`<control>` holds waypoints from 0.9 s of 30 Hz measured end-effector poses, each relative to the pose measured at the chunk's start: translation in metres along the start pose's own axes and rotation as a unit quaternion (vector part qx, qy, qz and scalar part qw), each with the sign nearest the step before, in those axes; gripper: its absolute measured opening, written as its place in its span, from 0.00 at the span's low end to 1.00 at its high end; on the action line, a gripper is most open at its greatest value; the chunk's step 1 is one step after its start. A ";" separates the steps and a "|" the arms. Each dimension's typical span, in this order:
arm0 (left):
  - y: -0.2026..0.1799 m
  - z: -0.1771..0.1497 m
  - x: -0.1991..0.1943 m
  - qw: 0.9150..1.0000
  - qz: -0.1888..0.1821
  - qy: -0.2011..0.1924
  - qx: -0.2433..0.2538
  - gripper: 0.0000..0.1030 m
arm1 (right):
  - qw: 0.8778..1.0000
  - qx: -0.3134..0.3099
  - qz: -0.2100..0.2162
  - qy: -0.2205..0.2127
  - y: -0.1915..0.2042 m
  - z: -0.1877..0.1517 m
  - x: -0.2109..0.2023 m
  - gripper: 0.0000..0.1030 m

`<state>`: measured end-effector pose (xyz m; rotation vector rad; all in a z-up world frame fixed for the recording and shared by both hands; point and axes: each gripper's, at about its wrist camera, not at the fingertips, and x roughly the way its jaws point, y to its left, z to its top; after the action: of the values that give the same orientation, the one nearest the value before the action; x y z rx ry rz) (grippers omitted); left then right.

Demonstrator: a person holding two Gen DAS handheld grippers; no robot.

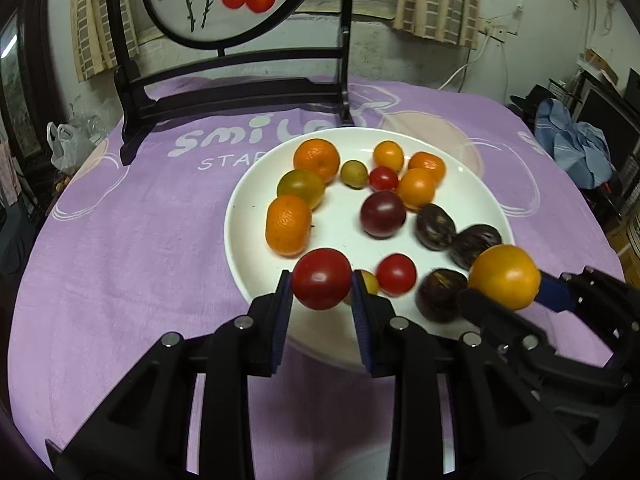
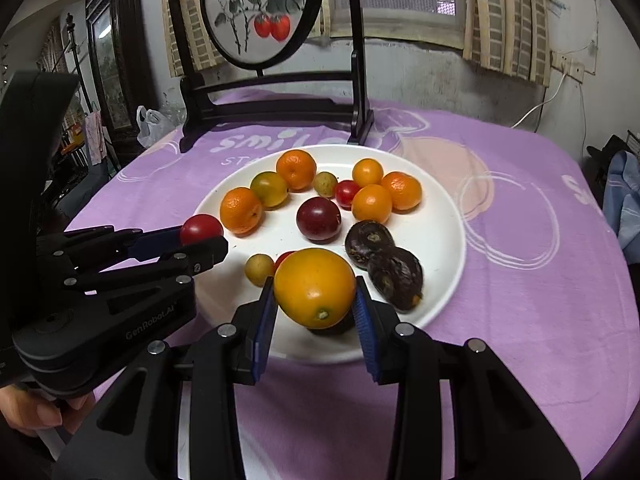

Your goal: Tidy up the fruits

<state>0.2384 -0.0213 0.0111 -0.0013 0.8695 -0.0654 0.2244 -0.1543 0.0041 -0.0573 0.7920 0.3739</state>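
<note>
A white plate [image 1: 472, 184] on the purple cloth holds several fruits: oranges, small tomatoes, a dark plum [image 1: 383, 214] and dark passion fruits [image 1: 435, 226]. My left gripper [image 1: 322, 288] is shut on a red tomato [image 1: 321, 278] held above the plate's near-left rim; it also shows in the right wrist view [image 2: 201, 236]. My right gripper [image 2: 315, 298] is shut on a yellow-orange fruit [image 2: 315, 287] above the plate's [image 2: 440, 224] near side; it shows at the right of the left wrist view [image 1: 505, 276].
A dark wooden stand [image 1: 224, 96] with a round painted screen stands behind the plate at the table's far side. A plastic bag [image 1: 66, 144] lies off the table's left edge. Blue cloth [image 1: 572, 144] lies off to the right.
</note>
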 end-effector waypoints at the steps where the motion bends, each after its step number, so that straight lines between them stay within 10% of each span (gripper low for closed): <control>1: 0.001 0.001 0.003 1.000 0.001 0.001 -0.003 0.28 | 1.000 -0.001 -0.002 0.003 0.001 0.001 0.004 0.37; 10: 0.015 -0.003 -0.008 0.999 0.019 -0.018 -0.020 0.75 | 1.000 0.018 -0.014 -0.009 -0.008 -0.004 -0.009 0.58; 27: -0.008 -0.100 -0.086 0.999 0.009 -0.033 0.008 0.87 | 0.997 0.063 -0.034 0.012 0.000 -0.100 -0.082 0.59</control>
<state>0.1063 -0.0219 0.0121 0.0187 0.8030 -0.0540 0.1040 -0.1979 -0.0086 0.0295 0.8331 0.2582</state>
